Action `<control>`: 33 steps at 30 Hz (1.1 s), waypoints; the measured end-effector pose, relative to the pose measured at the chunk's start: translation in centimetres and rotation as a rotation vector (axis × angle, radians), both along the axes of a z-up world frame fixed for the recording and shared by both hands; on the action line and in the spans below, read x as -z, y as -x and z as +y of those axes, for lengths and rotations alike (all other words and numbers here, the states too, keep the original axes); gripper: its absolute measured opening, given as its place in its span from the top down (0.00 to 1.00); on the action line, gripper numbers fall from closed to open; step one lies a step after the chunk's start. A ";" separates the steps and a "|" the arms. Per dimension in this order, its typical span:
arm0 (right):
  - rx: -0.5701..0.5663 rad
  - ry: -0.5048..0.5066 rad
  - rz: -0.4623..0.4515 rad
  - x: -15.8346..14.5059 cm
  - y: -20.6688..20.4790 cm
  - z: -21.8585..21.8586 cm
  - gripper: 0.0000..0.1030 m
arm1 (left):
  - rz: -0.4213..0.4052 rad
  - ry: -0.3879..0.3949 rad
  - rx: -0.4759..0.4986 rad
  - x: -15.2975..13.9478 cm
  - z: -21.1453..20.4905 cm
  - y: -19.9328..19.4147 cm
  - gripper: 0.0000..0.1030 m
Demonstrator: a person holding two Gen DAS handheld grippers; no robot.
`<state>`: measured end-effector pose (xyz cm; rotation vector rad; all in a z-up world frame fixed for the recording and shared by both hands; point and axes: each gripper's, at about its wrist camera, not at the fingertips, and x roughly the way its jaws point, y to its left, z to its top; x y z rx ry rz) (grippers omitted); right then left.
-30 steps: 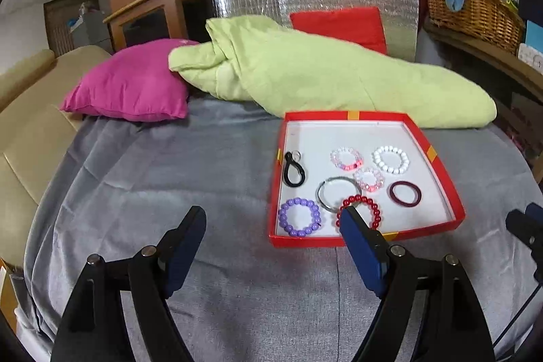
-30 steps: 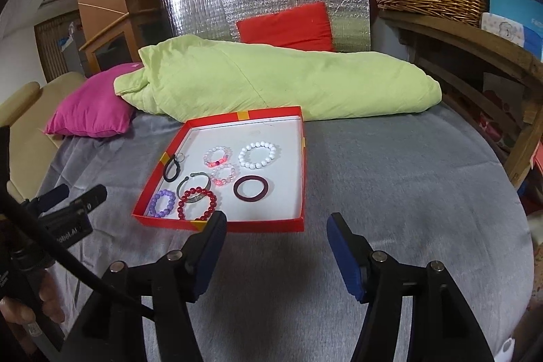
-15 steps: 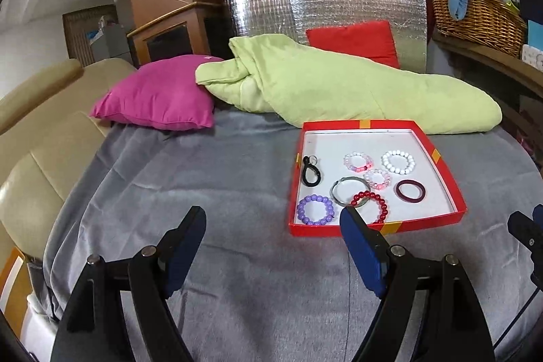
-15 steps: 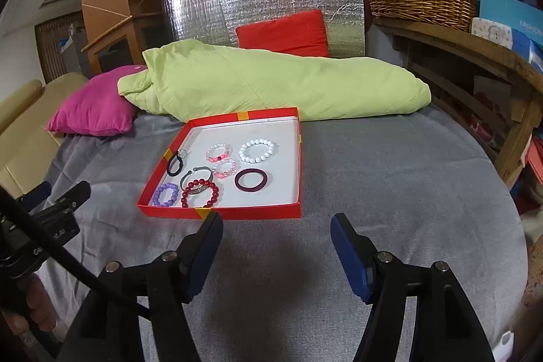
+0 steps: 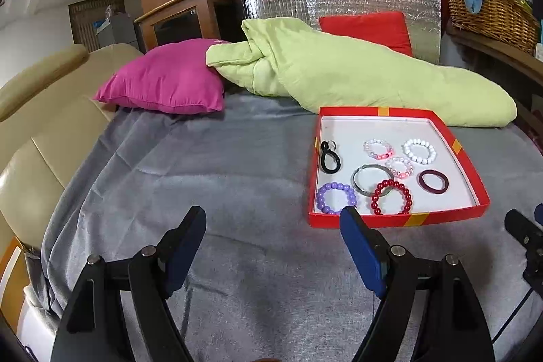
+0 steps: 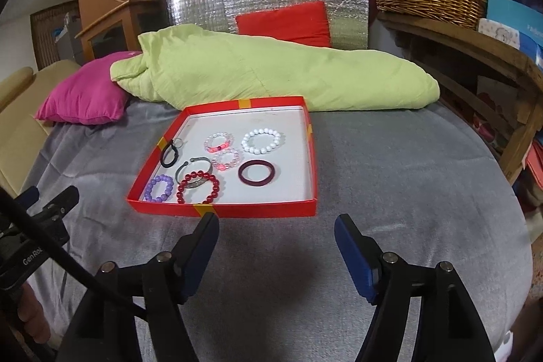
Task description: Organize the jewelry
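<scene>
On the grey blanket (image 5: pixel 210 178), the left hand-held gripper (image 5: pixel 273 246) hovers with its jaws spread wide and nothing between them; its right blue pad sits just in front of the near wall of the red tray (image 5: pixel 400 219), which lies at about 1 o'clock in the left wrist view. Inside the tray, going from the left wall across: a black loop (image 5: pixel 329 158) at 10 o'clock, a purple bead bracelet (image 5: pixel 336 197) at 7 o'clock, a silver bangle (image 5: pixel 371 178) near the centre with a red bead bracelet (image 5: pixel 391 196) overlapping its near edge, two pink bead bracelets (image 5: pixel 379 149) behind, a white bead bracelet (image 5: pixel 419 151) at 1 o'clock, and a dark maroon ring (image 5: pixel 433 181) at 3 o'clock. The right hand-held gripper (image 6: pixel 276 245) is likewise released and empty, low over the blanket just in front of the tray's near wall. At 12 o'clock behind the tray lie a magenta pillow (image 5: pixel 163 83) and a light green quilt (image 5: pixel 356 80).
</scene>
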<state>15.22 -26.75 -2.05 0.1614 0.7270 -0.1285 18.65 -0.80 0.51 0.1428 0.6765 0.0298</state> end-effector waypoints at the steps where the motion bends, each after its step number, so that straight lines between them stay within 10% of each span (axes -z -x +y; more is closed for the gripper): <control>1: -0.004 0.007 -0.001 0.0 -0.1 0.2 0.27 | -0.003 0.004 -0.001 0.0 0.1 0.0 0.21; 33: 0.007 0.032 -0.015 -0.2 0.0 0.2 0.27 | -0.008 0.033 0.022 -0.5 0.3 0.1 0.21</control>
